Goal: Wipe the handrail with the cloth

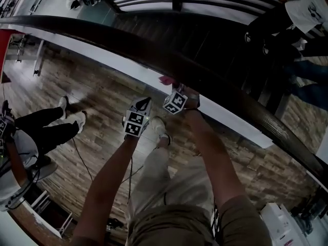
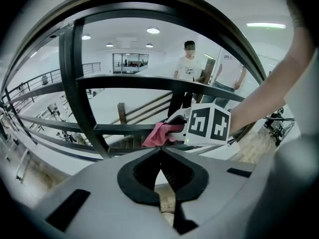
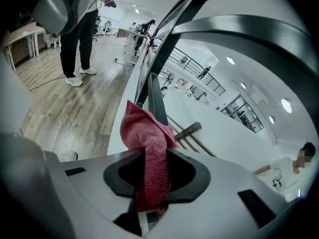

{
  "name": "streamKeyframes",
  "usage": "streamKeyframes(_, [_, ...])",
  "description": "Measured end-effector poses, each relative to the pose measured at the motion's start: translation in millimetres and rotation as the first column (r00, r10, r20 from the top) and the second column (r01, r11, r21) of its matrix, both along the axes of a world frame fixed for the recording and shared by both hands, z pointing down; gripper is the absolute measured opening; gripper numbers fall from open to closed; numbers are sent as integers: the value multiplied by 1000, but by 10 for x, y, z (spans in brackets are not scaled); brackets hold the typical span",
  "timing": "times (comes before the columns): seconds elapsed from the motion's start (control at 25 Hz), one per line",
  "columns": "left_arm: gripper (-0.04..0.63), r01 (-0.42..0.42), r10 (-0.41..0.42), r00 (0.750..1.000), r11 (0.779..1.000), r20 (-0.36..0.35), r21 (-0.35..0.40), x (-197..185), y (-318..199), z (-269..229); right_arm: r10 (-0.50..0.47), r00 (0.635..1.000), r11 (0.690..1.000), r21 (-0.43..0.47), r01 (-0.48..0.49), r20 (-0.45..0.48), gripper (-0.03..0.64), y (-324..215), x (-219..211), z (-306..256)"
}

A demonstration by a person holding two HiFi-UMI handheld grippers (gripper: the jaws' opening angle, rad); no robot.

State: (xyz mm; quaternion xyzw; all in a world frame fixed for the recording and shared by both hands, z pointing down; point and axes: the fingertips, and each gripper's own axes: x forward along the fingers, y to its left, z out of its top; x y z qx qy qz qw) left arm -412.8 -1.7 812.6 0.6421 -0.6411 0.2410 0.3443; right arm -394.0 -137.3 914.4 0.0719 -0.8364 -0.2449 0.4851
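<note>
The pink terry cloth is soft, light and floppy, likely to bunch rather than slip. The right gripper has its fingers clamped on the cloth's lower end, leaving a loose wad at the near edge of the dark wooden handrail; contact is unclear. The left gripper, fingers pressed together on nothing, hangs just short of the handrail. A deep pinch like this suits pressing the wad along the handrail.

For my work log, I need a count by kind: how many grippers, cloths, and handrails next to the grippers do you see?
Grippers: 2, the left gripper and the right gripper
Cloth: 1, pink, in the right gripper's jaws
Handrail: 1
Total: 4
</note>
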Motion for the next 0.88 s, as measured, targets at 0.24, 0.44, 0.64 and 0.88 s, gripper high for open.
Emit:
streamKeyframes(0.24, [15, -43, 43, 999, 999, -11, -12, 803, -274, 23, 46, 999, 999, -19, -46, 14, 112, -203, 993, -5])
streamKeyframes(0.44, [15, -99, 99, 995, 995, -6, -22, 1425, -650, 133, 80, 997, 996, -29, -80, 11, 110, -410, 1654, 26])
streamKeyframes(0.64, [15, -176, 175, 984, 984, -17, -9, 1952, -941, 237, 103, 995, 995, -16, -103, -17, 110, -587, 2271, 129])
streamKeyframes(0.88, [15, -174, 174, 985, 985, 12, -4, 1833, -818, 46, 49, 999, 997, 61, -50, 22, 110, -505, 2285, -41])
